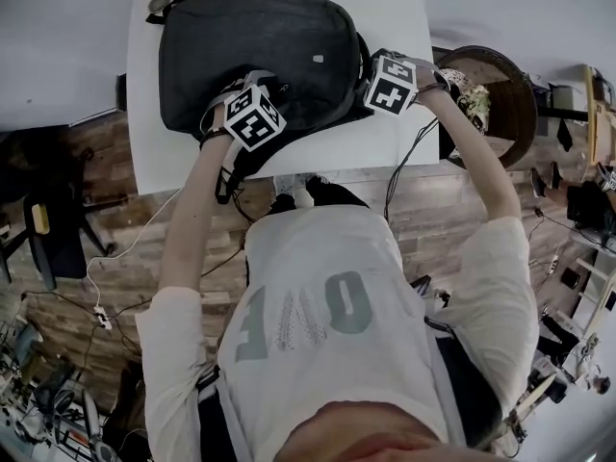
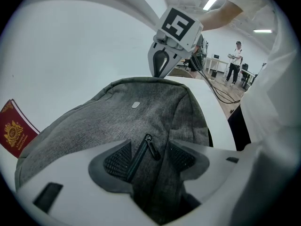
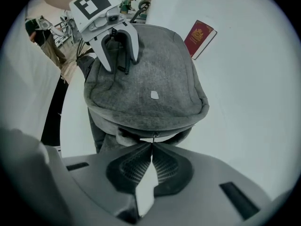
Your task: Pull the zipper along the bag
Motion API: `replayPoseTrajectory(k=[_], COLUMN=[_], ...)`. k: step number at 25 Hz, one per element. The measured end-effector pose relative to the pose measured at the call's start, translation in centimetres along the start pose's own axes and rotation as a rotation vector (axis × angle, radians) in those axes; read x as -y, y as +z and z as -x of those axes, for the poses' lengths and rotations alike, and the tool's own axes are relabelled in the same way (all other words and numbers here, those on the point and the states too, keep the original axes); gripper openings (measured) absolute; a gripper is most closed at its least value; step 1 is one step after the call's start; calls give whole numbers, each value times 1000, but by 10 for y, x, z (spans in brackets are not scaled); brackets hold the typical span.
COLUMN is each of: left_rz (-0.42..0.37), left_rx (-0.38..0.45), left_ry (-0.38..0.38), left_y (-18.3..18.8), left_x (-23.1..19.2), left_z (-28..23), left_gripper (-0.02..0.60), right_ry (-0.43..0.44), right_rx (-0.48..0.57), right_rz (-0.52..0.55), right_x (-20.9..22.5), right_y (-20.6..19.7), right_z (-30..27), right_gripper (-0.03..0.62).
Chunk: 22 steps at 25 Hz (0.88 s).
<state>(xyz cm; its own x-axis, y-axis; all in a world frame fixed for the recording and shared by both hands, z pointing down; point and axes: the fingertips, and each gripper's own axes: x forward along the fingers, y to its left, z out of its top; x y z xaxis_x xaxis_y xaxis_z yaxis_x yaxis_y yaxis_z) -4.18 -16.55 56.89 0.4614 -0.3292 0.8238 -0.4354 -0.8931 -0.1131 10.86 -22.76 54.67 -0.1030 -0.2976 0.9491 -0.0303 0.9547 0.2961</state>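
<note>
Bright, even light; ceiling strips (image 2: 212, 1) glow at one o'clock in the left gripper view. The white table (image 1: 337, 147) washes out, the bag (image 1: 260, 56) reads dark. Fisheye bends edges; corners black.

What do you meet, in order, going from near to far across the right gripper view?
right gripper, shut on the zipper pull → pale patch on the bag → left gripper, gripping the bag → red booklet

Head view looks steeply down; opposing close gripper views share the bag (image 1: 260, 56)
</note>
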Motion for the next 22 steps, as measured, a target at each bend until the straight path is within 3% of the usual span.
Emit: replayPoseTrajectory(k=[15, 22], left_rz=[-6, 2], left_rx=[25, 34], left_ry=[11, 8], left_y=[-1, -1], left_x=[-1, 0], left_z=[0, 1], left_gripper=[247, 245], right_ry=[43, 113], right_rx=[19, 53], right_rz=[-135, -201], right_x=[-77, -119], right_y=[22, 40], right_z=[27, 25], right_gripper=[33, 33])
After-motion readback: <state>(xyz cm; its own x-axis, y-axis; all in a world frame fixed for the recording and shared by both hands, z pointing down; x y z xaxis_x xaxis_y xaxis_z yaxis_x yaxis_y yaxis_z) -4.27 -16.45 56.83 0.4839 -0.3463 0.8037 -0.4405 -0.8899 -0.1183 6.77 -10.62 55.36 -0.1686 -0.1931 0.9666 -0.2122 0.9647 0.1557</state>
